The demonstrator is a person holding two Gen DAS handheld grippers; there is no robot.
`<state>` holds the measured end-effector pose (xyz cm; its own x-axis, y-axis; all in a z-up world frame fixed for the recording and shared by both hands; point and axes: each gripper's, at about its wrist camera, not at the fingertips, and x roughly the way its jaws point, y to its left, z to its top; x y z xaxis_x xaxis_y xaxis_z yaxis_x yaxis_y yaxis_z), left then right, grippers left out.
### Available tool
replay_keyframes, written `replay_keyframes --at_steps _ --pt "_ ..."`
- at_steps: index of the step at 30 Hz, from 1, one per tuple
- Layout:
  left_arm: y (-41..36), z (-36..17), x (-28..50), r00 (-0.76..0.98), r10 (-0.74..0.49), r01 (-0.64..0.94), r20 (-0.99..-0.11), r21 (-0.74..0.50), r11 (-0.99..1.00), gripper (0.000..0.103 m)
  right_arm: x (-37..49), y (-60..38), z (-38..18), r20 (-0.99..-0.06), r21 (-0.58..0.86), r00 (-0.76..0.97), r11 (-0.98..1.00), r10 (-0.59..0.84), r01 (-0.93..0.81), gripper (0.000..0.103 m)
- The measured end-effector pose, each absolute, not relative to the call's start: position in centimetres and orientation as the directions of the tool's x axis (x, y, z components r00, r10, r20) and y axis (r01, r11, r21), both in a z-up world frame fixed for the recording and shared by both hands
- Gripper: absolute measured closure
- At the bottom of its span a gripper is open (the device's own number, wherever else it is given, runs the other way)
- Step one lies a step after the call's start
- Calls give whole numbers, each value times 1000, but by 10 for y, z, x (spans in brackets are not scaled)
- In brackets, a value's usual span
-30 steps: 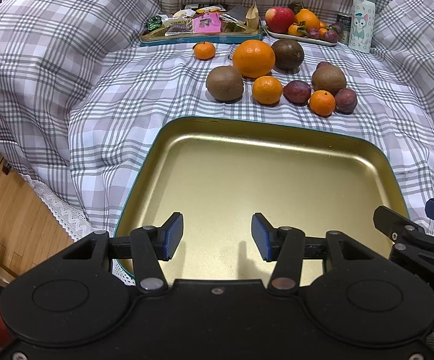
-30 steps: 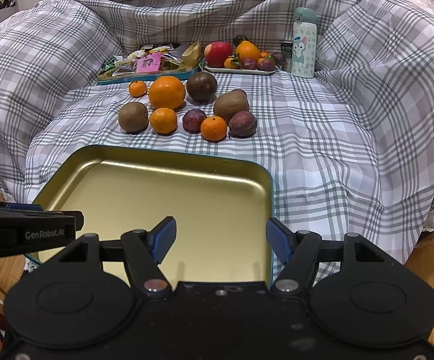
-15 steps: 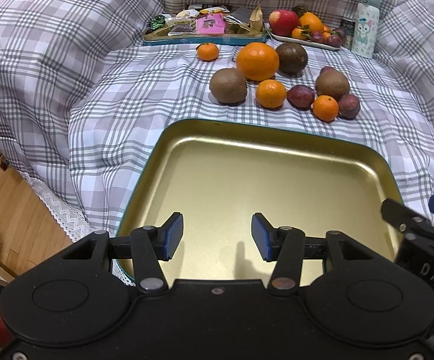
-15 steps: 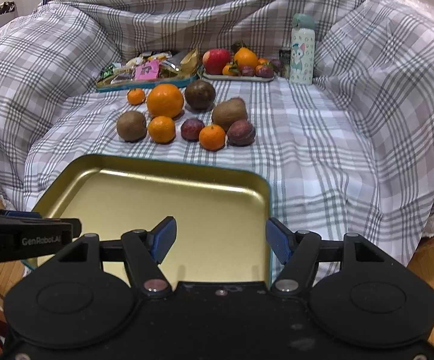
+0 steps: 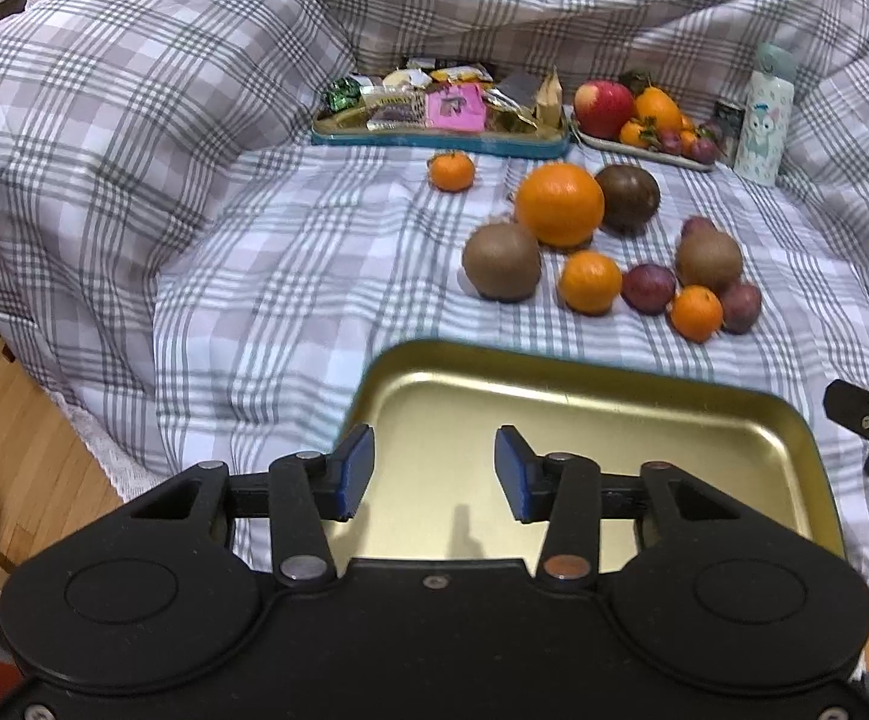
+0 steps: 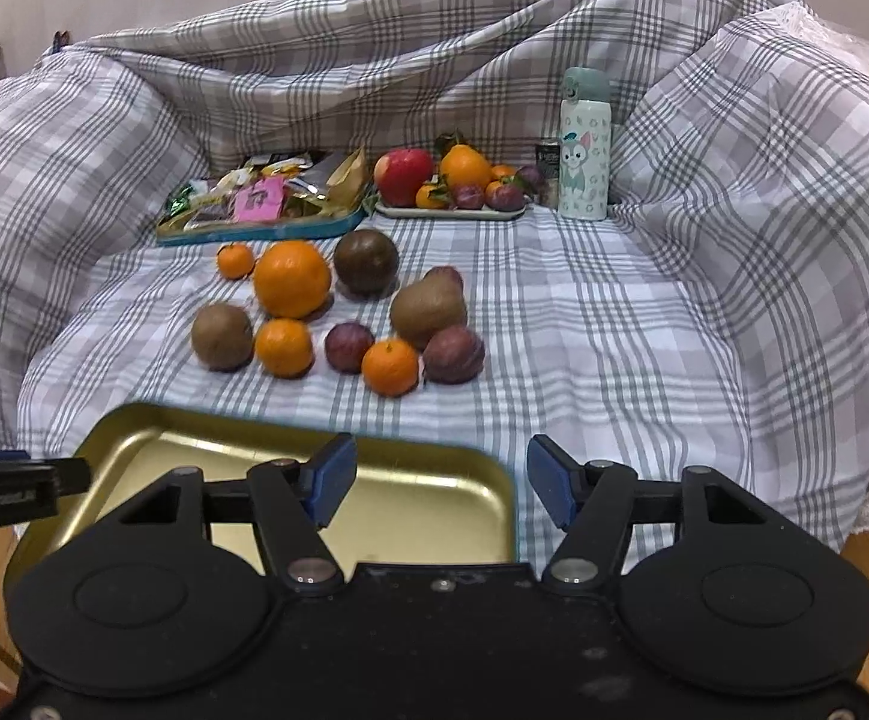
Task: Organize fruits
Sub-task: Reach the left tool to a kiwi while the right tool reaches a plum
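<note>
Loose fruits [image 6: 338, 318] clustered on the plaid cover [image 6: 614, 348] just beyond the empty gold tray [image 5: 614, 420], left tongs [image 5: 434, 474] over the tray, narrowing, nothing between, right tongs [image 6: 440, 480] at the tray's right edge, wide apart, closing slightly, empty

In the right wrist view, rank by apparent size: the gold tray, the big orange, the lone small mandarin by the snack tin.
1. Gold metal tray, though nearest the camera.
2. Big round orange.
3. Small lone mandarin.
</note>
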<state>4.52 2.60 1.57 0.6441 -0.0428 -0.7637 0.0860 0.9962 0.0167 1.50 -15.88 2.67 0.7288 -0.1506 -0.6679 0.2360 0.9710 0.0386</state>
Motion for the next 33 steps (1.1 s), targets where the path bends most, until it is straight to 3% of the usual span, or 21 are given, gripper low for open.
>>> replay_keyframes --at_steps 11,22,26,33 --pt "21 17 87 649 -72 124 -757 11 992 51 60 -172 24 -660 64 740 971 -133 231 38" --pt "10 11 118 630 -155 202 -761 -33 979 51 93 -192 2 -713 104 691 957 -119 272 44" --pt "8 7 130 625 -169 187 -762 -64 980 57 105 -199 -4 -719 113 683 949 -126 294 44" --pt "5 -4 155 607 -170 191 -777 -65 979 57 123 -205 -14 -736 144 670 944 -99 298 44"
